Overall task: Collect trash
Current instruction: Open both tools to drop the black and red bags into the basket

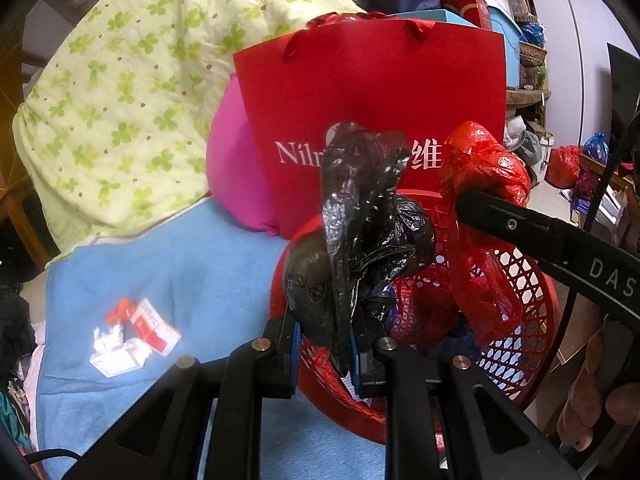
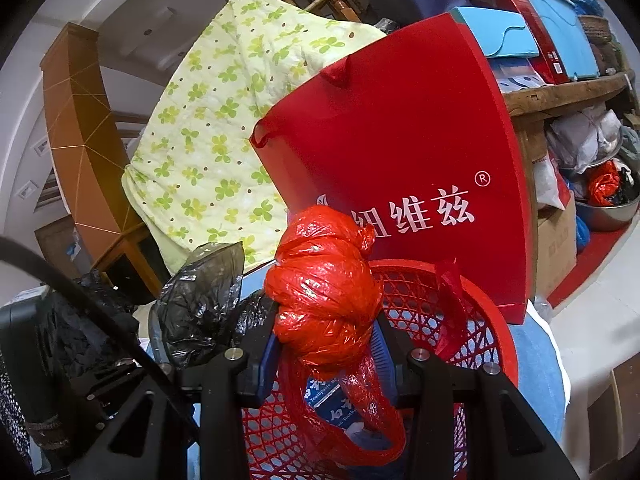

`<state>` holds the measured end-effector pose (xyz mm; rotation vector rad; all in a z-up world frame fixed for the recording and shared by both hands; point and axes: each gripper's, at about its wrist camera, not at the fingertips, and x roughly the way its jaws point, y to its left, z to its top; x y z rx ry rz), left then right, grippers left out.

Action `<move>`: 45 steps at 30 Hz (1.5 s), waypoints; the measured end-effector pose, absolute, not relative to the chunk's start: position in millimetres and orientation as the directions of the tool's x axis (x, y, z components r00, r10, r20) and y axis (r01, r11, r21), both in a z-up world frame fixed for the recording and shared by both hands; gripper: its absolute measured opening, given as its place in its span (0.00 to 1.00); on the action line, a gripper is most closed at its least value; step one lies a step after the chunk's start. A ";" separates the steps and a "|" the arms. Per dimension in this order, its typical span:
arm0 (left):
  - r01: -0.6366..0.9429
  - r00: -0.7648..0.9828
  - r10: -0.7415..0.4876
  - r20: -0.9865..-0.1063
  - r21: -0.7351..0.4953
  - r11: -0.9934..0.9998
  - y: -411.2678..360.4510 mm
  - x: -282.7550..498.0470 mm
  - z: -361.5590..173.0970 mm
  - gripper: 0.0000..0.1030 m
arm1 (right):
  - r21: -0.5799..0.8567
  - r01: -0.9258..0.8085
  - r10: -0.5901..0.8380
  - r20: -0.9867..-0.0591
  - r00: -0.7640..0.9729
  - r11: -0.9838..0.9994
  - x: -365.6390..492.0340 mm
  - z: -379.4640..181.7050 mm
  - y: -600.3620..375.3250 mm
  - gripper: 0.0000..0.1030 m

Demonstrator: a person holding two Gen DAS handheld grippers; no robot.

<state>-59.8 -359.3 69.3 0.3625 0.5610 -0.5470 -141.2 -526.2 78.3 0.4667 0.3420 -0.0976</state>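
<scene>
One view only: crumpled cartons (image 1: 134, 338) on blue cloth (image 1: 192, 264).

Basket (image 1: 516, 280) on blanket (image 1: 192, 264), paper bag (image 1: 372, 92) behind it

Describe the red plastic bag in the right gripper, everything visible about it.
The red plastic bag is thin, glossy, crinkled film, knotted into a tight lump at the top with a looser translucent body hanging below. A blue-and-white toothpaste box shows through it. The right gripper clamps it just under the knot, holding it over the red lattice basket, in front of the red paper bag.
</scene>
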 end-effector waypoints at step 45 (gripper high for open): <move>0.446 0.720 -0.350 -0.599 0.012 0.895 -254.6 -29.7 56.9 0.61 | 0.335 0.120 -0.019 -0.290 0.957 0.935 -112.9 103.3 -463.5 0.55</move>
